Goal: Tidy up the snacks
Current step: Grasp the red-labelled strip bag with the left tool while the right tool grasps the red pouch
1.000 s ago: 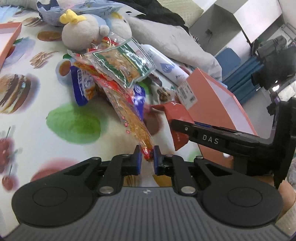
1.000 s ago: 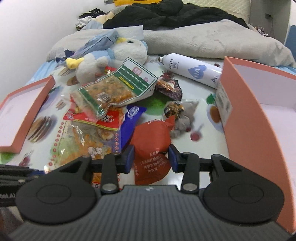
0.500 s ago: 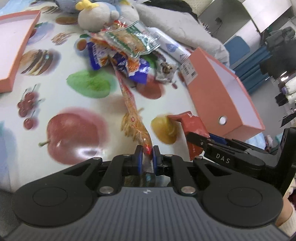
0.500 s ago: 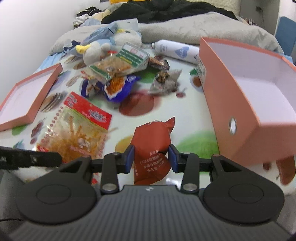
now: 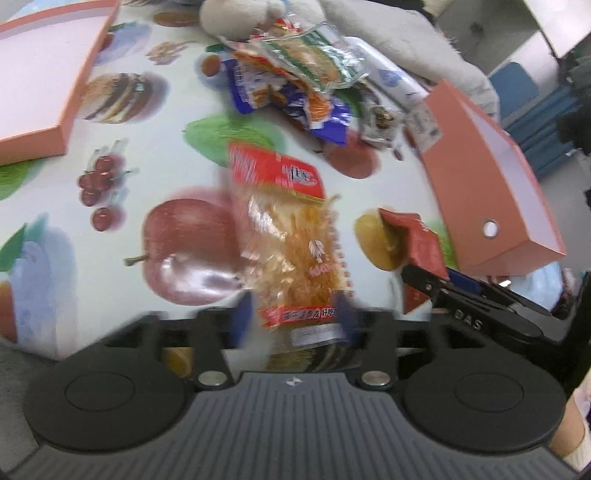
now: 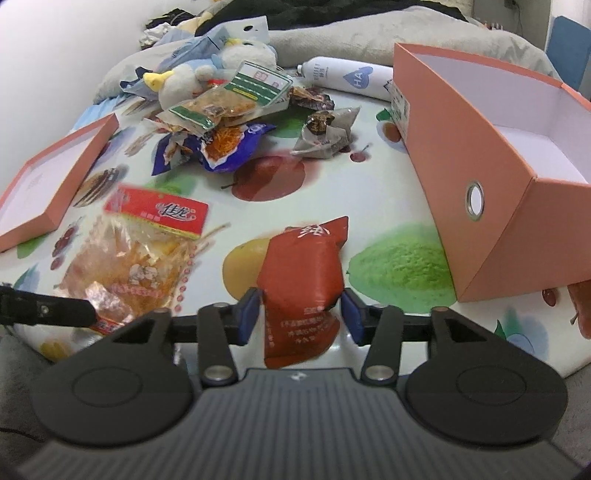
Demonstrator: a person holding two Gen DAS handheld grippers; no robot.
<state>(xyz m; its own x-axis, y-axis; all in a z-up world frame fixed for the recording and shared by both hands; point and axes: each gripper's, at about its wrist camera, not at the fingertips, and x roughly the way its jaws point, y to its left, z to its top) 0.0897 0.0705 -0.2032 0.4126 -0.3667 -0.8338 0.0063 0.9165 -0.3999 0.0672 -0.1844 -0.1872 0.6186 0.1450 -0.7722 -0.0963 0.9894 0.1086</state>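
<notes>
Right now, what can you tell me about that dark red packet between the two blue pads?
The dark red packet is a small, puffy pouch of matte foil-like material with pale printed characters and a crimped, pointed top corner. It lies flat on the fruit-print tablecloth, beside the orange box. The right gripper straddles its lower half; the jaws have just been opening, and the pads no longer press it.

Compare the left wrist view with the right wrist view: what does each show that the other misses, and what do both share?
Only the left wrist view shows the left gripper, its jaws just opened around the clear noodle snack bag, and blue furniture behind.

Only the right wrist view shows the right gripper, its jaws also just opened, the red packet loose between them, and black clothing heaped behind.

Both show the orange box, orange lid, snack pile and white bottle.
</notes>
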